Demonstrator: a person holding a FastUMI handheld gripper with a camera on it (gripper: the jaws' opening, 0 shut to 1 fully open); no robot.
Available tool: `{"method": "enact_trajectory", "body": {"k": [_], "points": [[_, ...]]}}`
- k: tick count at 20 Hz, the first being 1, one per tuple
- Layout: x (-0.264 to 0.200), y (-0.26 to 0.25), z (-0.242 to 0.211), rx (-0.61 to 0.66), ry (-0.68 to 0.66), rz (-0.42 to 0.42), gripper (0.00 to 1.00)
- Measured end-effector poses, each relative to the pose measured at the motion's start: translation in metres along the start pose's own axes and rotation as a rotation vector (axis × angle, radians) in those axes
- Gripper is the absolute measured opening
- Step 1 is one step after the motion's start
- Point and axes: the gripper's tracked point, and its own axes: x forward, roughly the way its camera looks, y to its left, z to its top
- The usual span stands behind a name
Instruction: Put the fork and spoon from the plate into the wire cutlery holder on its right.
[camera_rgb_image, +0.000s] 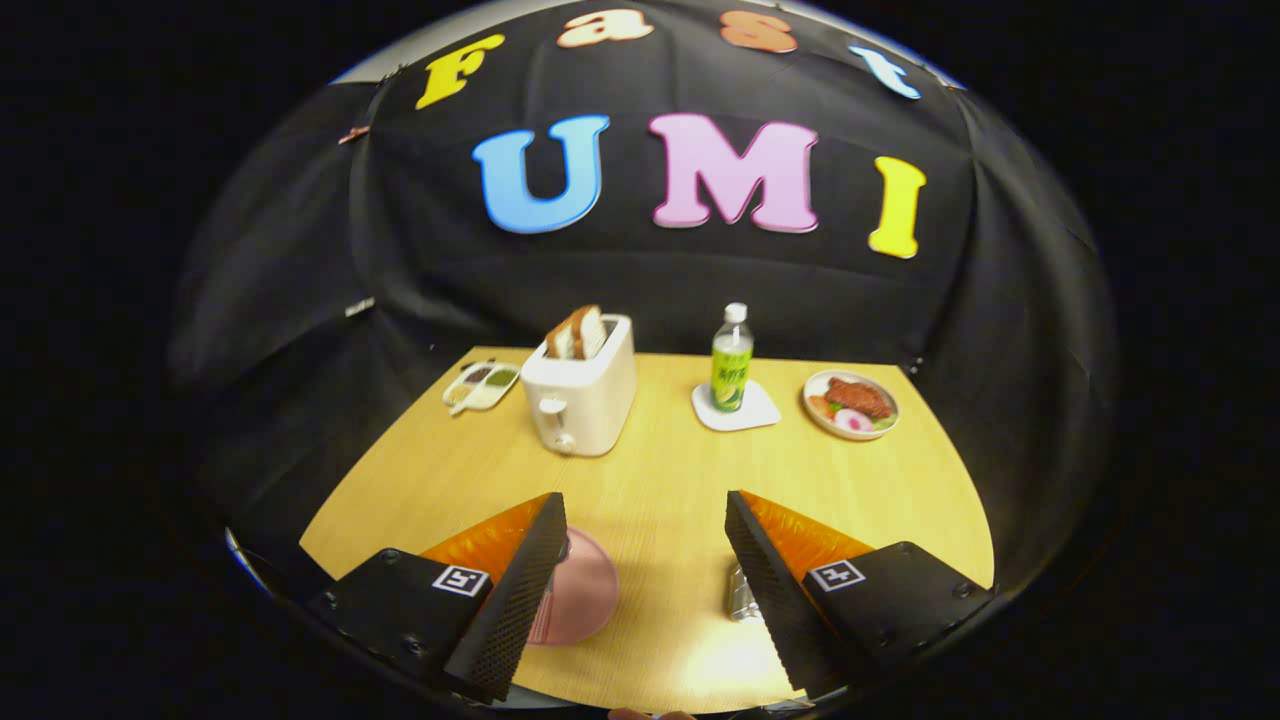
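Observation:
My gripper (645, 520) hangs open above the near part of the wooden table, nothing between its two black-and-orange fingers. A pink plate (585, 590) lies on the table just beside the left finger (520, 590), which hides most of it. Fork and spoon are hidden from me. A small patch of the silvery wire cutlery holder (742, 595) peeks out against the inner edge of the right finger (775, 590), which covers most of it.
Beyond the fingers stand a white toaster (583, 395) with bread in it, a green bottle (731, 362) on a white coaster (737, 408), a plate of food (851, 404) at the far right and a small divided sauce dish (481, 386) at the far left.

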Motion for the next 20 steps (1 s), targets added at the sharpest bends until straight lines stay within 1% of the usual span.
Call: {"method": "enact_trajectory", "body": {"k": [3,7,10,13,15,17,18,20], "points": [[0.021,0.030,-0.032,-0.045,0.095,0.044,1.00],[0.046,0.061,-0.087,-0.057,0.269,0.088,1.00],[0.060,0.075,-0.129,-0.079,0.380,0.099,1.00],[0.071,0.086,-0.155,-0.088,0.461,0.116,1.00],[0.079,0.089,-0.167,-0.093,0.496,0.116,0.97],[0.087,0.091,-0.180,-0.092,0.537,0.111,0.92],[0.089,0.090,-0.185,-0.090,0.554,0.108,0.86],[0.094,0.090,-0.194,-0.083,0.587,0.097,0.81]]}}
